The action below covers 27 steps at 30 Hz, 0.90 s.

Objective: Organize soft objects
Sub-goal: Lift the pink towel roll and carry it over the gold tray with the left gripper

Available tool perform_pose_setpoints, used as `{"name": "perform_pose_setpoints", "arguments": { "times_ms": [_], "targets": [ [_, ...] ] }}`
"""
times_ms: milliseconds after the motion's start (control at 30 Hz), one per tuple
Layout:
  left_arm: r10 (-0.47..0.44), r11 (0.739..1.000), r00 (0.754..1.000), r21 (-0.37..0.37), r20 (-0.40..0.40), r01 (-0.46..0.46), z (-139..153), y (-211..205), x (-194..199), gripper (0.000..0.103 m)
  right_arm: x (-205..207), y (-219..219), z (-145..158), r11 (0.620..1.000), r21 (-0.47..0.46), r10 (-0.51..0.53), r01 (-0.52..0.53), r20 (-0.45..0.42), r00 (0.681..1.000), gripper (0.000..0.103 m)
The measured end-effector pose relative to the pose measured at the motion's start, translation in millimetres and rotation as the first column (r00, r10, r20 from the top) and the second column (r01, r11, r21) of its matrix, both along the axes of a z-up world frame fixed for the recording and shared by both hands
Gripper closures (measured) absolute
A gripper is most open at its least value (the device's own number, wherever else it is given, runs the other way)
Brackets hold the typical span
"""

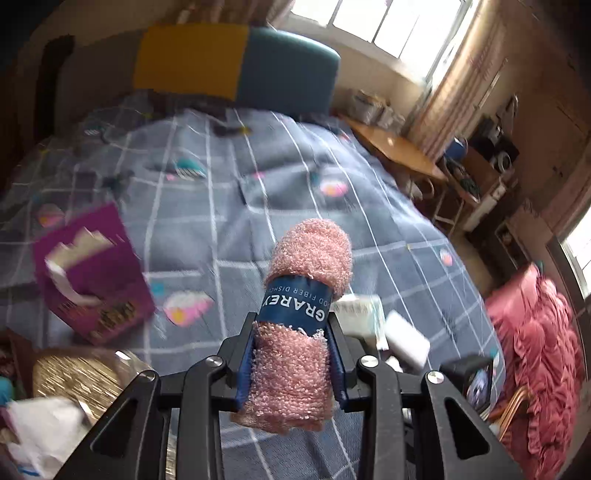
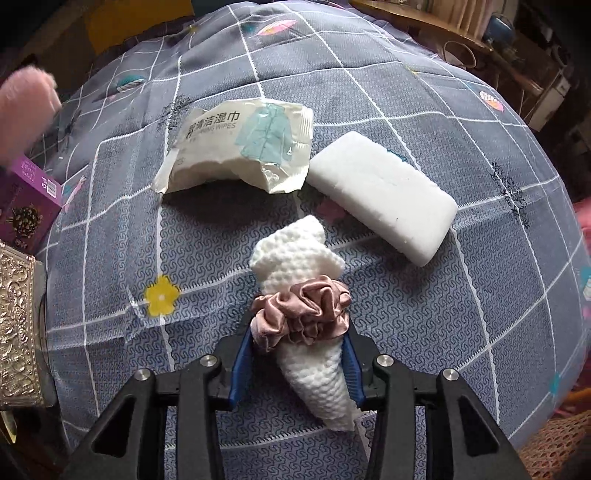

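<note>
Pink and fuzzy, the rolled dishcloth with its blue paper band sits clamped in our left gripper, lifted above the bed. Our right gripper is clenched on a white knitted cloth ringed by a satin scrunchie. Beyond it lie a wipes packet and a white sponge block, nearly touching, on the grey checked quilt. A purple box rests on the quilt to our left; we cannot tell what it holds. A window lights the room.
</note>
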<state>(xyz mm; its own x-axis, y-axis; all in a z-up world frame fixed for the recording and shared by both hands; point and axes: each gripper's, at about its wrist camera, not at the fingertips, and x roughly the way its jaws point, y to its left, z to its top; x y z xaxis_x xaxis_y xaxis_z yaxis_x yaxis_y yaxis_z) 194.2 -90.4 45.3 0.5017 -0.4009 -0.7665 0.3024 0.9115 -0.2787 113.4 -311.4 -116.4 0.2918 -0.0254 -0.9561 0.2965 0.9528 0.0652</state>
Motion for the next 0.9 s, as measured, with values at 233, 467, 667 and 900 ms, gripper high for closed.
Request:
{"name": "perform_pose_setpoints", "arguments": {
  "times_ms": [233, 467, 667, 900],
  "targets": [
    [0.174, 0.984, 0.983, 0.024, 0.048, -0.176, 26, 84, 29, 0.07, 3, 8, -1, 0.999, -0.036, 0.024, -0.024, -0.004, 1.0, 0.058],
    [0.341, 0.939, 0.933, 0.006, 0.115, -0.344, 35, 192, 11, 0.07, 4, 19, -4, 0.996, -0.078, 0.053, -0.053, -0.002, 0.999, 0.059],
    [0.485, 0.873, 0.865, -0.014, 0.129, -0.487, 18, 286, -34, 0.07, 1, 23, -2, 0.99, -0.115, 0.081, -0.08, 0.004, 0.997, 0.061],
    [0.608, 0.79, 0.786, 0.019, 0.114, -0.613, -31, 352, -97, 0.07, -5, 39, 2, 0.981, -0.162, 0.107, -0.106, 0.002, 0.994, 0.061]
  ]
}}
